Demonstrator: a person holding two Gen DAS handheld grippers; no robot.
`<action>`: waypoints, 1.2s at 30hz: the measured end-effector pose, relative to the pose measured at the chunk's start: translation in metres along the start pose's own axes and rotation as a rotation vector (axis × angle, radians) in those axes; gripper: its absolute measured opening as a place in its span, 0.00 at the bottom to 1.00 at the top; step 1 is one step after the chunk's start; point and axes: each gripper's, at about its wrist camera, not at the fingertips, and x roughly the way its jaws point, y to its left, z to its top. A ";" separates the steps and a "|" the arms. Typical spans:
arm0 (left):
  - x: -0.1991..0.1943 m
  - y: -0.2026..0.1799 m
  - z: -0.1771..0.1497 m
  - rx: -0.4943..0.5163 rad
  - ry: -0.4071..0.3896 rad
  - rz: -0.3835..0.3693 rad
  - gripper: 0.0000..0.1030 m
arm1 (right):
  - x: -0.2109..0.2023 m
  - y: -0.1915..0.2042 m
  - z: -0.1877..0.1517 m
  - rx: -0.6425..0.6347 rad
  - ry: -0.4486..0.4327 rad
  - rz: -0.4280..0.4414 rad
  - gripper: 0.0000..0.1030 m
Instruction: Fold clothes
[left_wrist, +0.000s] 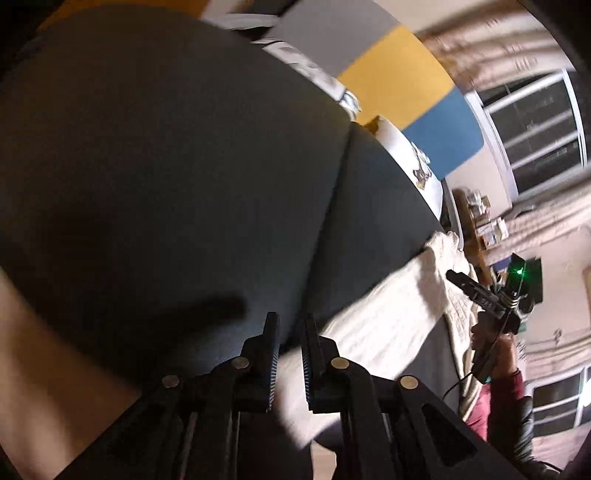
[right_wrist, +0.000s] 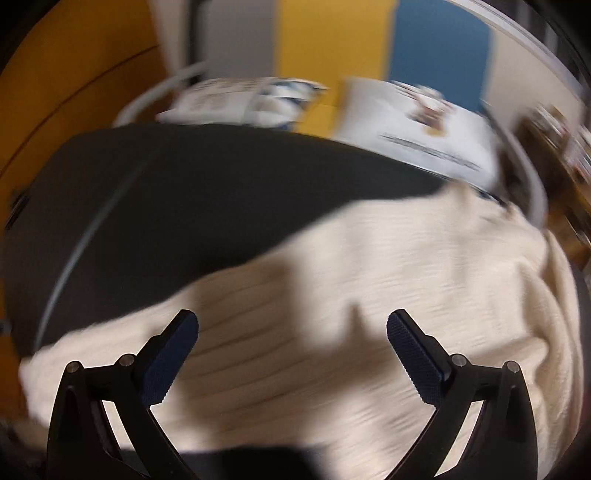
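Cream knit sweater (right_wrist: 369, 295) beneath wide-open right hand-held gripper (right_wrist: 291, 332).

One cream garment (right_wrist: 369, 295), two pillows (right_wrist: 417, 136), two tongs (right_wrist: 291, 350).

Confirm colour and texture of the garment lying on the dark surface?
Cream ribbed knit garment, plain with no print; clearest in the right wrist view.
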 end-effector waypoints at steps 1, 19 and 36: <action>-0.003 0.008 -0.008 -0.020 0.006 -0.013 0.09 | 0.000 0.011 -0.005 -0.021 0.007 0.010 1.00; 0.031 0.022 -0.039 -0.200 0.073 -0.361 0.11 | -0.003 0.064 -0.062 -0.033 -0.001 0.082 1.00; 0.045 0.014 -0.035 -0.183 0.083 -0.318 0.15 | 0.000 0.074 -0.061 -0.030 -0.011 0.073 1.00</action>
